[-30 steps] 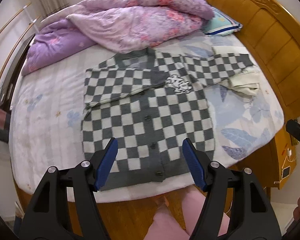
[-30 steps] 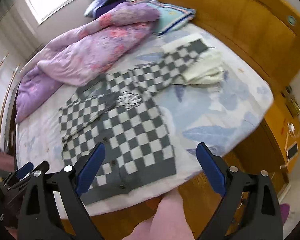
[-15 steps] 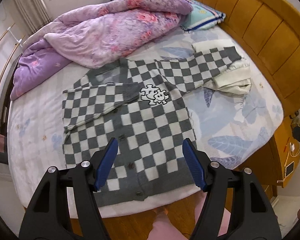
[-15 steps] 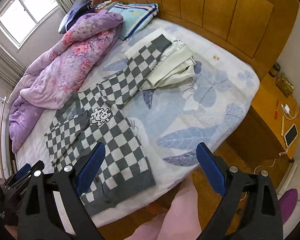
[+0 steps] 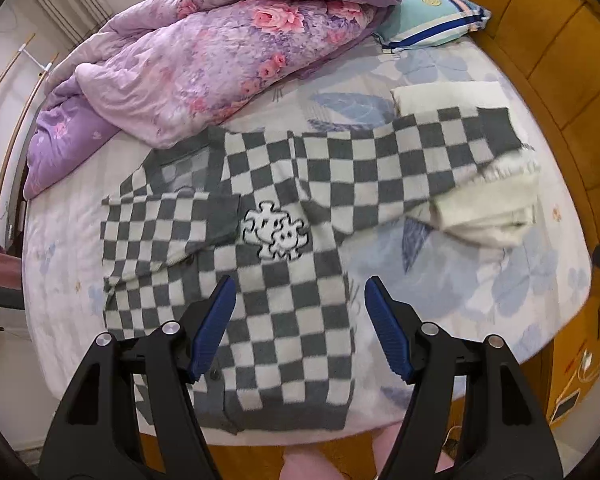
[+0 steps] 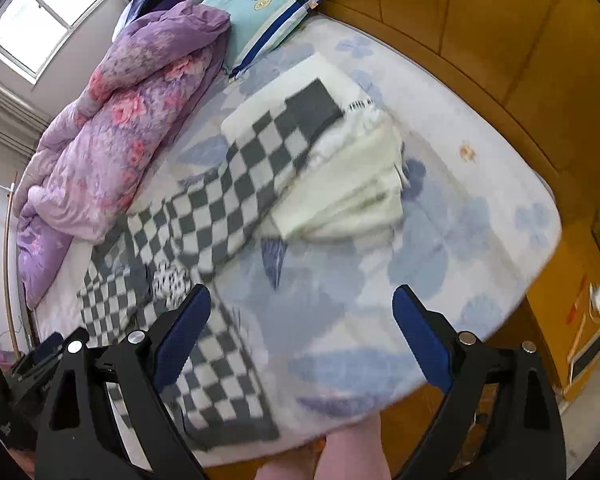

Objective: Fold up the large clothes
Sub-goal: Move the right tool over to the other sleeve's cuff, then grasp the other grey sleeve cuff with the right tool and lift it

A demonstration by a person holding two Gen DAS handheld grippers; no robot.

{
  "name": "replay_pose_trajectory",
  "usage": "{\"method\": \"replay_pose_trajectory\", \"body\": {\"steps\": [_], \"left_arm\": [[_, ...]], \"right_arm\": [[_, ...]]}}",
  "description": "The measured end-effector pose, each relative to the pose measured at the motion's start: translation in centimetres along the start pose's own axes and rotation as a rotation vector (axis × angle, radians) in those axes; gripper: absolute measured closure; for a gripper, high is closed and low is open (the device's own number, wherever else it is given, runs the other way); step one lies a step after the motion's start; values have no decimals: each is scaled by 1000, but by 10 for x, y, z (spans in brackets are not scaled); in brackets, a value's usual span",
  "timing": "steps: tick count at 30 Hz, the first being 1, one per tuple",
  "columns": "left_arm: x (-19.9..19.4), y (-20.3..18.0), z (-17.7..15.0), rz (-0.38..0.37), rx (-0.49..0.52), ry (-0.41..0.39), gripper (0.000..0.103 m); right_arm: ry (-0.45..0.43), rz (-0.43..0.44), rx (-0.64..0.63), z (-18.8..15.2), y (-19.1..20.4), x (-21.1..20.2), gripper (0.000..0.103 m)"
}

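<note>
A grey-and-white checkered cardigan (image 5: 284,312) lies flat on the bed, buttons up, with a white puzzle-piece patch (image 5: 276,234) on the chest. Its left sleeve (image 5: 160,220) is folded across the body. Its right sleeve (image 5: 412,160) stretches out over a folded cream cloth (image 5: 488,208). My left gripper (image 5: 300,320) is open and empty above the cardigan's lower body. My right gripper (image 6: 300,340) is open and empty above the bed sheet, right of the cardigan (image 6: 216,376); the outstretched sleeve (image 6: 260,164) lies ahead of it.
A purple floral quilt (image 5: 220,52) is heaped at the far side of the bed. A teal striped pillow (image 6: 260,12) lies by the wooden headboard (image 6: 480,40). A wooden nightstand (image 6: 580,320) with small items stands at the right of the bed.
Both grippers have moved forward over the bed, closer to the cardigan. The right gripper has swung right toward the outstretched sleeve. Both stay open and the cardigan has not moved.
</note>
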State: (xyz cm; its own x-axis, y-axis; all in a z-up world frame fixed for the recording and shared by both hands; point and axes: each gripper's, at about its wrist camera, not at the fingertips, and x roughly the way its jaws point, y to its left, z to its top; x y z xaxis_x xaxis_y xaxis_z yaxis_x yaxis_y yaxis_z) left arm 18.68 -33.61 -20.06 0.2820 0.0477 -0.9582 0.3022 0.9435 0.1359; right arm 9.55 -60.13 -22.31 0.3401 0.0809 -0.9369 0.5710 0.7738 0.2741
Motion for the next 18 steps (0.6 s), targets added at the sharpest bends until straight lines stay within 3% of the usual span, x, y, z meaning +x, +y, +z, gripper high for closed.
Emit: {"method": "replay_pose_trajectory", "body": {"steps": [9,12,16,18], "left_arm": [[80,-8,71,40,-36,44,35],[106,3,80,62,-56,62,35],[133,21,82,100,-80,90,35],[143,30,79,105,-103,112,35]], "right_arm": [[0,76,82,111,-24,96,14],[12,156,135,138,-34,136,15],[78,155,167,161,-37,190,41],[111,138,203,165,-40,210,41]]}}
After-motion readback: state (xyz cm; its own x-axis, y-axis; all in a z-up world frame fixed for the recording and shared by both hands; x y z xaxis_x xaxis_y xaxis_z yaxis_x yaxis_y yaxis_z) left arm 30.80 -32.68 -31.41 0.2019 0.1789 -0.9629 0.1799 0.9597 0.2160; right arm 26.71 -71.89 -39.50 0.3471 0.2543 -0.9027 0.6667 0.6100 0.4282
